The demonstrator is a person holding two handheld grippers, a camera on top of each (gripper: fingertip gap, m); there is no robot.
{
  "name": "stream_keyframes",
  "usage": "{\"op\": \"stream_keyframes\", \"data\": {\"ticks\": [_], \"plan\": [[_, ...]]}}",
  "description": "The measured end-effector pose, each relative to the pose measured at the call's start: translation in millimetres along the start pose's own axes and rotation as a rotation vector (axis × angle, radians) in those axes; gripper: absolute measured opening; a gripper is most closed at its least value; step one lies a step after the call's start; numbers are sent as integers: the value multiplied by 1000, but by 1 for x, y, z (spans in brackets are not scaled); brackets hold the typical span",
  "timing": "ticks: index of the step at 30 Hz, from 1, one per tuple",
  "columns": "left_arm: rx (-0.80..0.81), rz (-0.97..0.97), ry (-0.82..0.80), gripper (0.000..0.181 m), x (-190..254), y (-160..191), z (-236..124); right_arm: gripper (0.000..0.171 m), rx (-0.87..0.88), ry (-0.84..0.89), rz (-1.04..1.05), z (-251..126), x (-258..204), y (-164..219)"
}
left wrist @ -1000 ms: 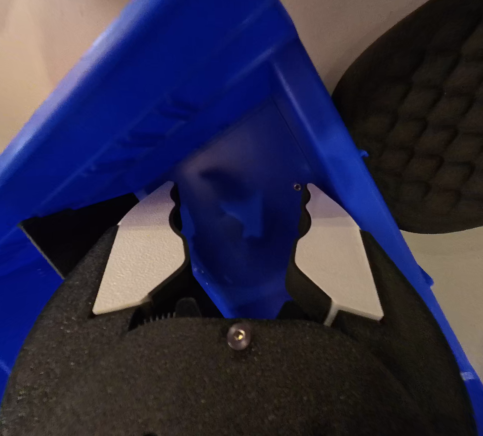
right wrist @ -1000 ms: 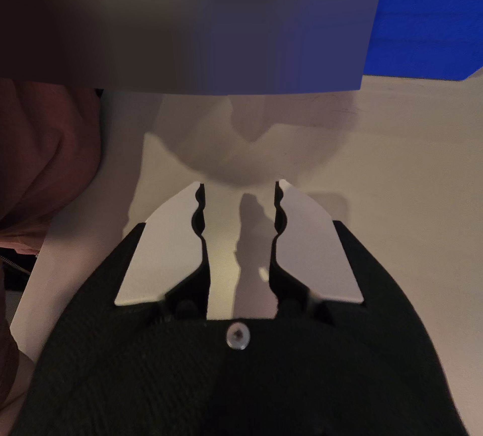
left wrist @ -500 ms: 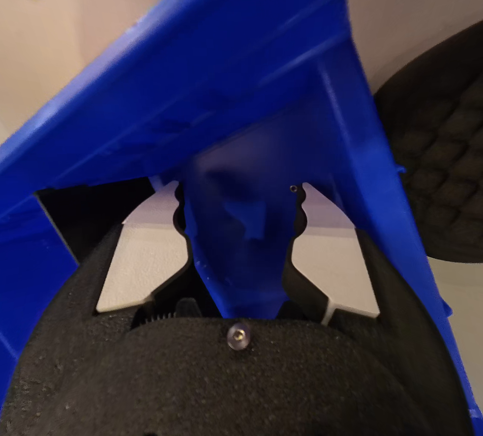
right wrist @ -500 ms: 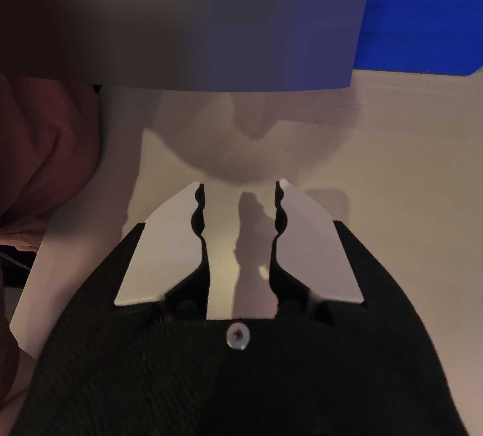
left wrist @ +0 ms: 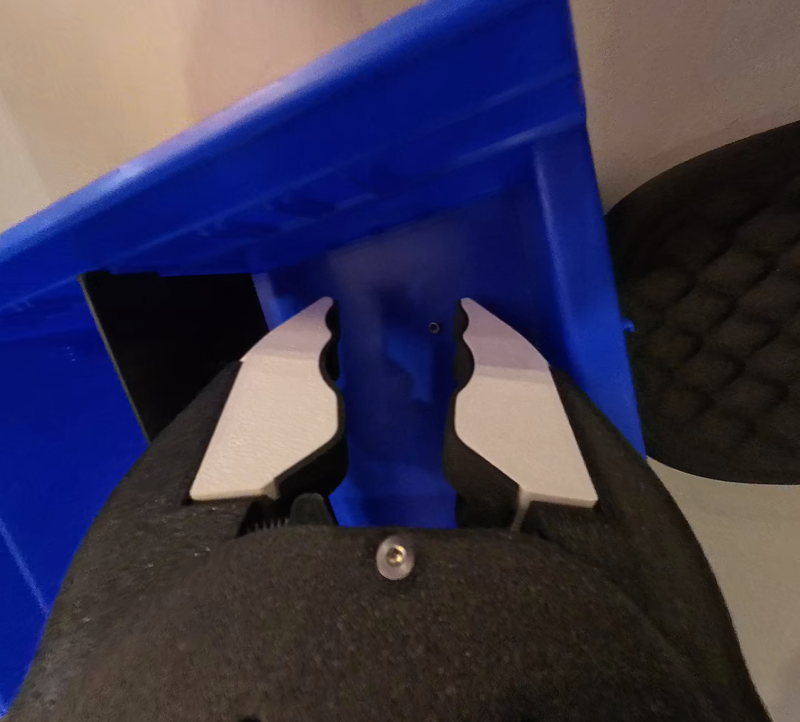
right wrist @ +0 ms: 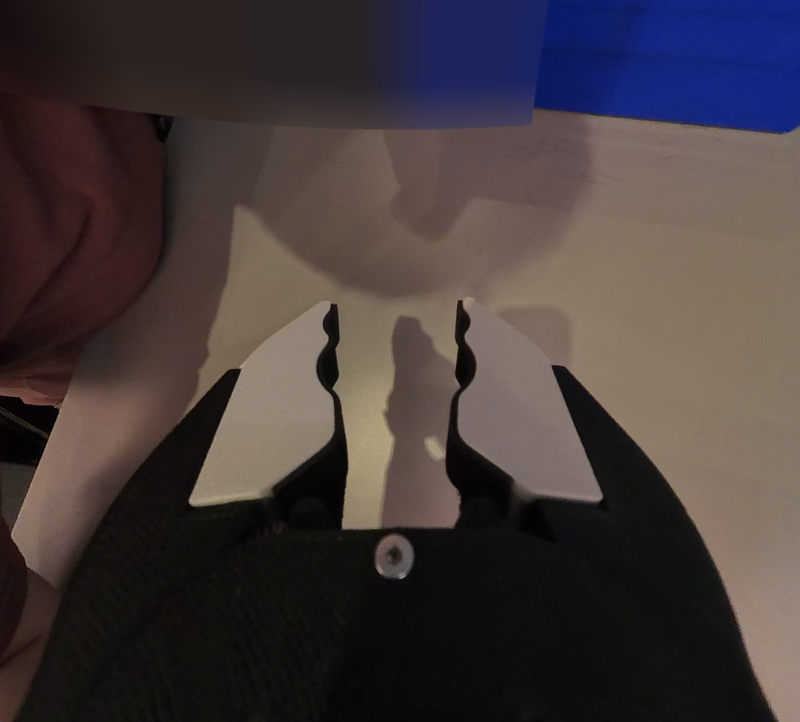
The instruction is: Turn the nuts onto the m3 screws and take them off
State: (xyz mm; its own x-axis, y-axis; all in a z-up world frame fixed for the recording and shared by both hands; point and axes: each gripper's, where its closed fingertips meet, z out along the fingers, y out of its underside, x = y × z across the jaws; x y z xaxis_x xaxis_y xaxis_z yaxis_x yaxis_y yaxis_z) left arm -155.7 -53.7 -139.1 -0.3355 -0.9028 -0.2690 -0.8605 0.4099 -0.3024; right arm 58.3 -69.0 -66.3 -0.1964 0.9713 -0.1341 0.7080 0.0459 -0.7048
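Note:
In the left wrist view my left gripper [left wrist: 395,307] is open and reaches down into a blue plastic bin [left wrist: 389,104]. A tiny dark nut [left wrist: 434,327] lies on the bin's blue floor, just inside the right fingertip [left wrist: 465,314] and apart from it. In the right wrist view my right gripper [right wrist: 396,309] is open and empty, hovering over the bare pale table [right wrist: 649,311]. No screw shows in either view.
A black divider wall [left wrist: 173,337] splits the bin left of my left fingers. A black dimpled pad [left wrist: 714,333] lies on the table right of the bin. A blue bin [right wrist: 675,30] stands at the back right in the right view; a dark red sleeve [right wrist: 65,225] is at the left.
The left gripper has shifted to the right inside the bin, and its jaws have narrowed. The nut now sits between the fingertips rather than at the right tip. The right gripper drifted slightly.

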Motion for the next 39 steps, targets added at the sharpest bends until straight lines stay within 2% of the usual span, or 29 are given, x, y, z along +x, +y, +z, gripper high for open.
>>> {"op": "stream_keyframes", "data": {"ticks": [11, 21, 39], "plan": [[-40, -182, 133, 24, 21, 12, 6, 52, -7, -4, -15, 0, -3, -1], [-90, -289, 255, 20, 19, 15, 7, 52, -13, -11, -18, 0, -5, 0], [-110, -216, 206, 7, 15, 19, 8, 52, -33, -31, -22, 2, -9, 3]]}}
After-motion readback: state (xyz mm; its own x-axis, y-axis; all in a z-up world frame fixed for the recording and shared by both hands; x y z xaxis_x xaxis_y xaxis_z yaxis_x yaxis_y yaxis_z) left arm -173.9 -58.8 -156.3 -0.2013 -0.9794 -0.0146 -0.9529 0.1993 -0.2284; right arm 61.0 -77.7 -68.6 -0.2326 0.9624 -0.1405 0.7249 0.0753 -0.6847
